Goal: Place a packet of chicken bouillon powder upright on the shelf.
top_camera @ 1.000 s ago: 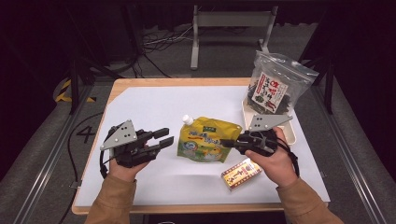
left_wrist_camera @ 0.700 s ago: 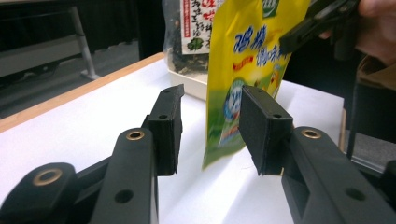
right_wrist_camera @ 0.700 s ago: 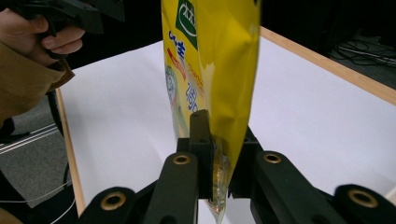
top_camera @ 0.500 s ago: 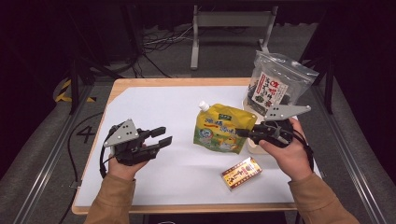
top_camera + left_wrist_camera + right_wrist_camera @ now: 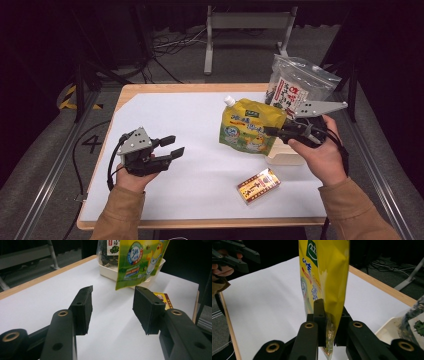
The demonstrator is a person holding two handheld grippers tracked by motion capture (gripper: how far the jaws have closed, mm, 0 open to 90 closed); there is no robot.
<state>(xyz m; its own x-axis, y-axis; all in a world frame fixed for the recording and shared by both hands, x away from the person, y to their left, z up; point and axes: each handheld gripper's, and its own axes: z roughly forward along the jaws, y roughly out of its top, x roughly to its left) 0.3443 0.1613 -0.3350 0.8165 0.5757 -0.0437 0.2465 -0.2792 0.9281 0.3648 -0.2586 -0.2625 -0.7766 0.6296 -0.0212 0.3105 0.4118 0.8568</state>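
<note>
A yellow-green spouted pouch hangs upright in the air, just left of the white tray. My right gripper is shut on the pouch's right edge. In the right gripper view the pads pinch the pouch at its lower seam, at the gripper. My left gripper hovers over the table's left side, held in a hand. Its jaws have just been opening, and nothing lies between them in the left gripper view. Beyond them hangs the pouch.
A dark seaweed bag stands in the tray at the back right. A small orange-brown box lies flat on the white table near the front edge. The wooden table edge runs along the far side.
My right gripper has lifted the pouch off the table and carried it up and right, toward the tray. The left gripper's jaws have spread wider while the hand stayed in place.
</note>
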